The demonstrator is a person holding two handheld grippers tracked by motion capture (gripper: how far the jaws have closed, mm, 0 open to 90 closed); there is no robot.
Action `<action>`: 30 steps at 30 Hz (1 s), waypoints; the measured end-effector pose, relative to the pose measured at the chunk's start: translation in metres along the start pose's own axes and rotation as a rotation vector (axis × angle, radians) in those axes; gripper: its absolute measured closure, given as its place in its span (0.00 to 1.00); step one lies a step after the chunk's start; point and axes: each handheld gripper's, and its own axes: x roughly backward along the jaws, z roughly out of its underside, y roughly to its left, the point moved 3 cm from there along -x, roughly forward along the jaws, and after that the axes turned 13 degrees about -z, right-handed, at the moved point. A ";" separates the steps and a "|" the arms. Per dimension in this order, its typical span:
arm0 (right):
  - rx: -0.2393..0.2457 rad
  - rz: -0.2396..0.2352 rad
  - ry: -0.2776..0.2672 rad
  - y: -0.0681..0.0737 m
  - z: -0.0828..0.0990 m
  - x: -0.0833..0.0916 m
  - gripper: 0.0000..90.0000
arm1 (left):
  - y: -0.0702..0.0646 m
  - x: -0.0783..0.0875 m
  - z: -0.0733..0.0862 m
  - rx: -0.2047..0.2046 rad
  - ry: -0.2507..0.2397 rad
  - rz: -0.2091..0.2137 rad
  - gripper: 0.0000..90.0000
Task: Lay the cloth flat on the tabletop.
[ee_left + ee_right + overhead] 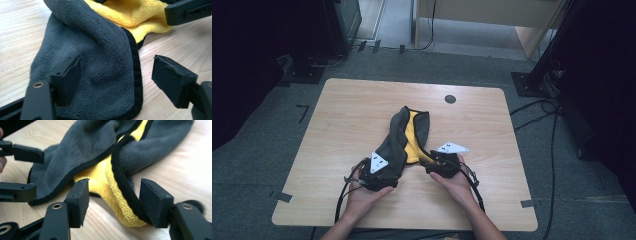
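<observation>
A plush cloth, grey on one side and yellow on the other with black edging, lies crumpled along the middle of the wooden table. My left gripper rests at its near left end. In the left gripper view the grey fold lies between the spread jaws of that gripper, which is open. My right gripper is at the near right end. There the yellow, black-edged corner sits between the parted jaws of the right gripper, not pinched.
A small dark round disc sits near the table's far edge. Bare wood surrounds the cloth on all sides. Black stands and cables lie on the grey floor to the right, and a wooden cabinet stands beyond the table.
</observation>
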 end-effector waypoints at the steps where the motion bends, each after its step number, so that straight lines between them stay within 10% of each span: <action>1: 0.003 0.000 0.007 0.000 0.002 -0.002 0.46 | -0.001 -0.001 0.001 -0.010 0.006 -0.018 0.28; 7: 0.002 0.092 0.042 -0.006 0.009 -0.001 0.90 | 0.006 -0.004 0.004 -0.017 0.022 -0.081 0.69; 11: -0.019 0.087 0.006 -0.011 0.005 0.010 0.95 | 0.018 -0.003 0.003 0.027 0.011 -0.047 0.93; 17: -0.032 0.064 -0.086 -0.011 -0.009 0.032 0.96 | 0.057 0.010 -0.007 0.194 -0.074 -0.057 0.98; 21: -0.057 0.072 -0.167 -0.013 -0.023 0.062 0.95 | 0.101 0.018 -0.003 0.392 -0.065 -0.062 0.98; 30: -0.174 0.224 -0.136 -0.042 0.001 0.101 0.71 | 0.130 0.028 0.013 0.510 -0.020 -0.089 0.70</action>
